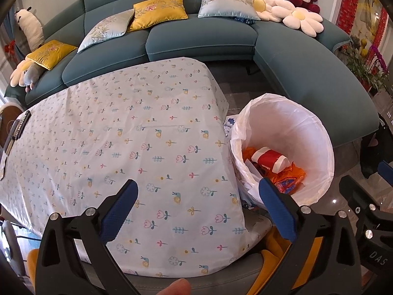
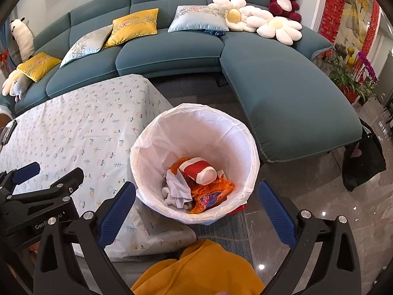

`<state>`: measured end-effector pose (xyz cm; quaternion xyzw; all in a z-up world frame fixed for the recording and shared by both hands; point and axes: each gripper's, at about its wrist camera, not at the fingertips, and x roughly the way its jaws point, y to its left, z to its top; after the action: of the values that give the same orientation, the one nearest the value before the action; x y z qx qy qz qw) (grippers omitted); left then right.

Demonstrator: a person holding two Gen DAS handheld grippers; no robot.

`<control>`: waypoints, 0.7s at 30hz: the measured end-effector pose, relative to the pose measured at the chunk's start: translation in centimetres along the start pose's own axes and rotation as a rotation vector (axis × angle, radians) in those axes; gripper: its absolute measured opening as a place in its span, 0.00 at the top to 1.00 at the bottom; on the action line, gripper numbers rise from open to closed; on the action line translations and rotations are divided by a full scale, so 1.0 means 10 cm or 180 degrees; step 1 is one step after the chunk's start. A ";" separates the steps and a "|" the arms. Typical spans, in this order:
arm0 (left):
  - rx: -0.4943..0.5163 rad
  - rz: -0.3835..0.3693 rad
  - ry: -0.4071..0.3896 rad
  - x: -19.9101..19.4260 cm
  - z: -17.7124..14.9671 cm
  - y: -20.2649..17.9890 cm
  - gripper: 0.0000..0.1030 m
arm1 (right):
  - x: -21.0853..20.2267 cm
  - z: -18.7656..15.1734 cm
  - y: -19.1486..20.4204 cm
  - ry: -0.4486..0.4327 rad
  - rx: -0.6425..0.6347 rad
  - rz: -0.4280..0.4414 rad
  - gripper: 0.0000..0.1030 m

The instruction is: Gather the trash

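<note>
Hovering with jaws spread wide and empty, the left gripper (image 1: 197,211) hangs over the tablecloth (image 1: 137,132) beside the bin (image 2: 245,132) while the right gripper (image 2: 196,213) hangs just above the bin's near rim. Inside the bin lie the trash pieces — a red-and-white wrapper (image 2: 199,170), crumpled white tissue (image 2: 175,189) and orange packaging (image 2: 211,196). No litter shows on the cloth beside the bin, so collection looks all but finished — though what lies outside both views cannot be told.

Home living room, teal sofa (image 2: 172,49), cushions, plush toys
</note>
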<state>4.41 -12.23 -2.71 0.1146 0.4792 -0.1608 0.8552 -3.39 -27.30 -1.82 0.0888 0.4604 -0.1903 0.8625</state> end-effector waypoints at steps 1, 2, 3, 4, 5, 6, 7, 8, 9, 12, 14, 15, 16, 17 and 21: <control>0.0004 -0.0005 0.0011 0.01 0.00 0.00 0.08 | 0.00 0.00 0.00 0.0000 -0.0005 0.0002 0.07; 0.0008 -0.0008 0.0017 0.01 -0.01 0.00 0.08 | 0.00 0.00 0.00 0.0000 -0.0009 0.0004 0.07; 0.0014 -0.0004 0.0020 0.01 -0.01 -0.01 0.08 | 0.00 0.00 0.00 0.0001 -0.0012 0.0005 0.07; 0.0019 -0.0001 0.0021 0.01 -0.02 -0.01 0.08 | 0.00 0.00 0.00 0.0005 -0.0012 0.0006 0.07; 0.0022 0.0003 0.0024 0.01 -0.02 -0.02 0.08 | -0.01 -0.01 0.00 0.0007 -0.0013 0.0008 0.07; 0.0026 0.0006 0.0026 0.01 -0.03 -0.02 0.08 | -0.01 -0.01 0.00 0.0008 -0.0015 0.0006 0.07; 0.0028 0.0010 0.0027 0.01 -0.03 -0.02 0.08 | -0.01 -0.01 0.00 0.0009 -0.0015 0.0004 0.07; 0.0027 0.0019 0.0031 0.02 -0.03 -0.02 0.08 | -0.01 -0.01 0.00 0.0011 -0.0016 0.0007 0.07; 0.0025 0.0035 0.0042 0.02 -0.04 -0.02 0.08 | -0.01 -0.01 0.00 0.0010 -0.0015 0.0011 0.07; -0.0026 0.0029 0.0069 0.03 -0.05 0.00 0.08 | 0.00 -0.02 0.00 0.0017 -0.0025 0.0019 0.07; -0.0051 0.0031 0.0077 0.03 -0.05 0.01 0.08 | 0.01 -0.03 0.00 0.0020 -0.0034 0.0011 0.07; -0.0056 0.0042 0.0079 0.03 -0.06 0.02 0.08 | 0.01 -0.04 0.00 0.0020 -0.0038 0.0006 0.07; -0.0060 0.0055 0.0083 0.04 -0.06 0.02 0.08 | 0.02 -0.04 0.00 0.0022 -0.0043 -0.0004 0.07; -0.0065 0.0059 0.0085 0.04 -0.06 0.02 0.08 | 0.02 -0.04 0.01 0.0022 -0.0047 -0.0008 0.07; -0.0085 0.0077 0.0094 0.04 -0.06 0.03 0.08 | 0.03 -0.05 0.01 0.0025 -0.0046 -0.0010 0.07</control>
<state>4.22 -11.82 -3.32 0.1114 0.4924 -0.1423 0.8514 -3.58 -27.11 -2.30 0.0825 0.4653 -0.1879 0.8610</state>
